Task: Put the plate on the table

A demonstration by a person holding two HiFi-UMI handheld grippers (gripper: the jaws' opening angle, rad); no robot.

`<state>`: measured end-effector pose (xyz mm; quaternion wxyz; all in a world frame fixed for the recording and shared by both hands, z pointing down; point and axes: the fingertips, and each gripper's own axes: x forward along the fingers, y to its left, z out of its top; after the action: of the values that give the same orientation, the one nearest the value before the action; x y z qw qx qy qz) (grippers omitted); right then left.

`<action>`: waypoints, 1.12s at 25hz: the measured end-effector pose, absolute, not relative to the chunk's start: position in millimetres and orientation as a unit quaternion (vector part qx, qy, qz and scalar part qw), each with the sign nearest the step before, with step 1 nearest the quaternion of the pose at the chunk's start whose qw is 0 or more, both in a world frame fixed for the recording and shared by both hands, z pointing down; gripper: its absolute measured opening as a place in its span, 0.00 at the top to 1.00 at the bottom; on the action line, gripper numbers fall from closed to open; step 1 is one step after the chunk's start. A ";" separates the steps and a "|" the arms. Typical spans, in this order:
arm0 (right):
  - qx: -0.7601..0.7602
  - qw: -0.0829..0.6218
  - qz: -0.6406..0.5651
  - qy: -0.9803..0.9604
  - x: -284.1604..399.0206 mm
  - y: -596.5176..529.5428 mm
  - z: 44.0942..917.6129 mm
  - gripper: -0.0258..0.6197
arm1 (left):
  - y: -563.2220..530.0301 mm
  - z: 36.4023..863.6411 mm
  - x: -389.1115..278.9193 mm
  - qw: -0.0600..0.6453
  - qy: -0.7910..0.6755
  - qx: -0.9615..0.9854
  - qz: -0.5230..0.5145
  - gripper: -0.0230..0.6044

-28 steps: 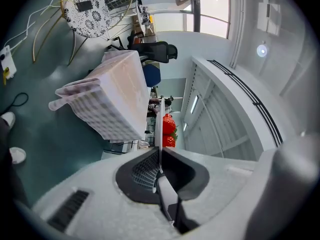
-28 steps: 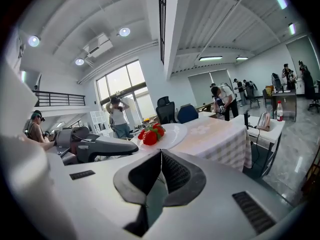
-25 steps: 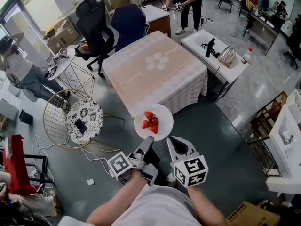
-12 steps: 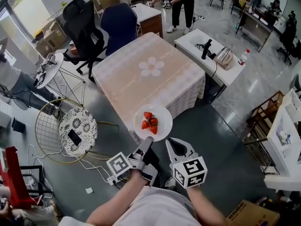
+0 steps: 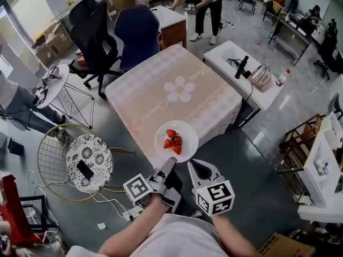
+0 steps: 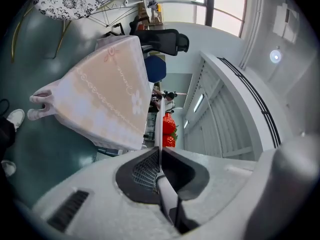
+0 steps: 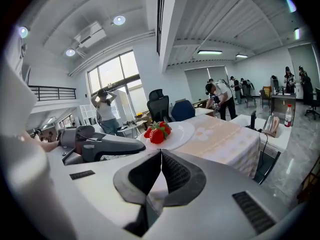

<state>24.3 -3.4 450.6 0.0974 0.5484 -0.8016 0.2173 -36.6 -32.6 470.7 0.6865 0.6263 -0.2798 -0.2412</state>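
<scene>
Plate (image 5: 176, 141): white, smooth, glossy, looked like glazed ceramic. Strawberries (image 5: 172, 141): red, shiny, pitted skin. Left gripper (image 5: 168, 164) and right gripper (image 5: 193, 164): matt pale grey moulded plastic shells. Fingers (image 7: 175, 173) were faced with matt black ribbed pads. Tablecloth (image 5: 171, 87) at 12 o'clock: pale pink cloth, matt, woven check toward the hem, soft folds at the corners. Floor (image 5: 252, 159): dark grey-green, smooth, polished, threw reflections. Wire stand (image 5: 94, 151) at 9 o'clock: thin brass-coloured metal wire frame, matt black-and-white printed top. White surface (image 5: 225, 55) at 2 o'clock: smooth, carried a shiny metal appliance (image 5: 261, 75). Blue chair (image 5: 138, 31) at 11 o'clock: matt cloth.
</scene>
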 end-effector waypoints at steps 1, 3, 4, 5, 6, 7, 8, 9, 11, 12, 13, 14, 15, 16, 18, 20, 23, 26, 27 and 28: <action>0.550 0.099 0.216 -0.801 22.8 -9.8 450.2 0.95 | -39.1 470.5 -38.0 0.687 -0.277 0.626 -0.242 0.93; 0.553 0.102 0.213 -0.799 19.7 -22.8 448.1 0.95 | -51.3 470.0 -41.0 0.689 -0.273 0.626 -0.241 0.93; 0.554 0.102 0.211 -0.799 17.6 -29.5 446.3 0.95 | -57.2 469.4 -43.1 0.690 -0.271 0.626 -0.241 0.93; 0.556 0.102 0.208 -0.799 15.0 -36.2 443.8 0.95 | -63.3 468.5 -45.4 0.690 -0.270 0.626 -0.242 0.93; 0.557 0.101 0.206 -0.799 12.0 -42.5 441.1 0.95 | -69.3 467.6 -47.8 0.690 -0.268 0.626 -0.244 0.93; 0.557 0.101 0.203 -0.799 8.9 -48.1 438.6 0.95 | -75.0 466.6 -49.9 0.690 -0.265 0.627 -0.246 0.93; 0.556 0.101 0.200 -0.800 5.8 -52.5 436.6 0.95 | -80.0 465.6 -51.6 0.690 -0.263 0.627 -0.248 0.93; 0.556 0.102 0.198 -0.801 2.9 -56.3 435.2 0.95 | -84.4 465.1 -53.4 0.691 -0.261 0.626 -0.251 0.93; 0.555 0.105 0.194 -0.802 -1.1 -62.6 433.9 0.95 | -92.4 465.8 -57.8 0.691 -0.261 0.624 -0.254 0.93; 0.556 0.107 0.191 -0.802 -1.5 -65.7 433.7 0.95 | -96.3 466.4 -59.7 0.691 -0.261 0.623 -0.256 0.93; 0.557 0.108 0.189 -0.802 -0.9 -68.8 433.5 0.95 | -100.1 466.7 -61.0 0.691 -0.261 0.623 -0.258 0.93; 0.558 0.109 0.187 -0.801 0.3 -72.0 433.3 0.95 | -103.7 466.8 -61.7 0.691 -0.261 0.623 -0.260 0.93; 0.559 0.110 0.186 -0.801 1.6 -75.1 433.4 0.95 | -107.2 466.8 -62.1 0.690 -0.261 0.623 -0.261 0.93; 0.559 0.110 0.186 -0.800 2.9 -78.0 433.9 0.95 | -110.2 467.2 -62.3 0.690 -0.261 0.622 -0.262 0.93; 0.560 0.109 0.187 -0.800 5.5 -82.8 435.8 0.95 | -114.7 469.5 -61.3 0.691 -0.264 0.620 -0.262 0.93; 0.558 0.108 0.189 -0.801 8.6 -87.7 438.4 0.95 | -119.2 471.7 -58.6 0.691 -0.267 0.620 -0.260 0.93; 0.552 0.106 0.193 -0.804 13.3 -98.2 442.8 0.95 | -128.9 474.8 -54.1 0.689 -0.273 0.619 -0.261 0.93; 0.543 0.105 0.196 -0.810 19.5 -113.4 448.1 0.95 | -141.8 480.8 -48.7 0.685 -0.283 0.617 -0.263 0.93; 0.539 0.106 0.197 -0.812 21.9 -119.4 449.8 0.95 | -146.7 483.3 -46.2 0.685 -0.286 0.616 -0.264 0.93; 0.536 0.107 0.199 -0.814 24.8 -125.6 451.8 0.95 | -151.7 486.1 -43.2 0.686 -0.290 0.613 -0.265 0.93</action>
<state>24.8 -125.6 451.8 0.1070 0.5356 -0.8138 0.1986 -43.2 -151.7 486.1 0.6856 0.6133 -0.2896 -0.2645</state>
